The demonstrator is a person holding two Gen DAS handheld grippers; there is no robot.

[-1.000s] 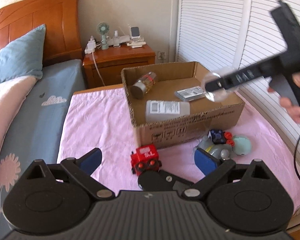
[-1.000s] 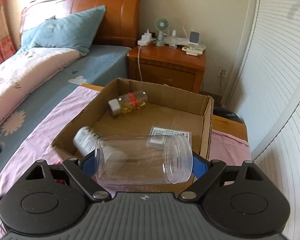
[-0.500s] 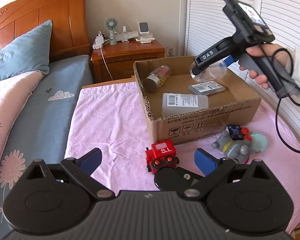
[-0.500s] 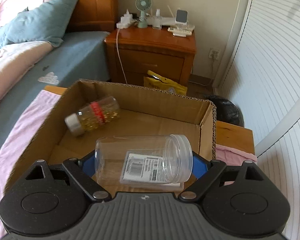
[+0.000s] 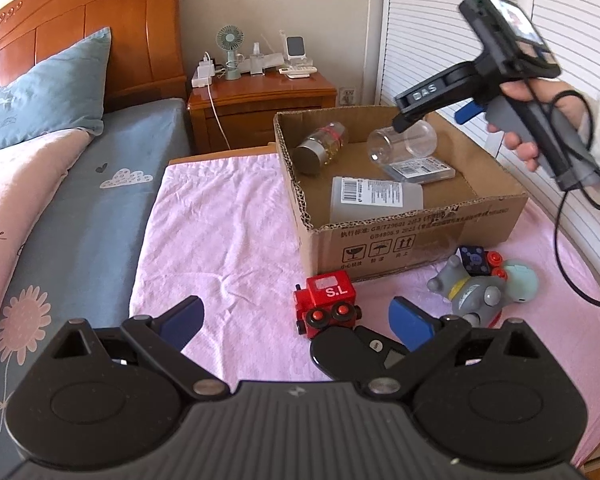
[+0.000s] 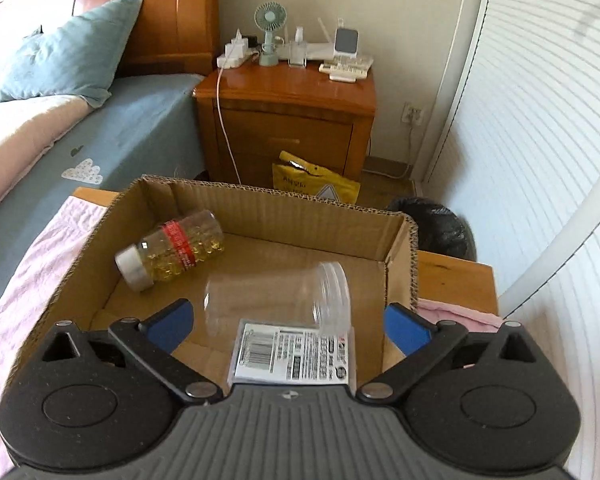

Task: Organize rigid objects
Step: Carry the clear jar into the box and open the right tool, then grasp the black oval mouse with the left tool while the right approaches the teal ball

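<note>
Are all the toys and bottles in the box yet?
Not yet. The cardboard box already holds a capsule bottle, a white bottle and a flat packet. The right tool is opening, letting the clear jar drop in. The red train, grey toy and black gadget remain outside.

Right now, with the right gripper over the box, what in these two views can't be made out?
- Clear jar: right wrist view, motion-blurred; resting or falling, cannot tell.
- Black object: left wrist view, left gripper covers its near part.
- Small toys: left wrist view, overlapping, hard to separate.
- White bottle: left wrist view, cardboard box wall hides its lower side; label print too small.
</note>
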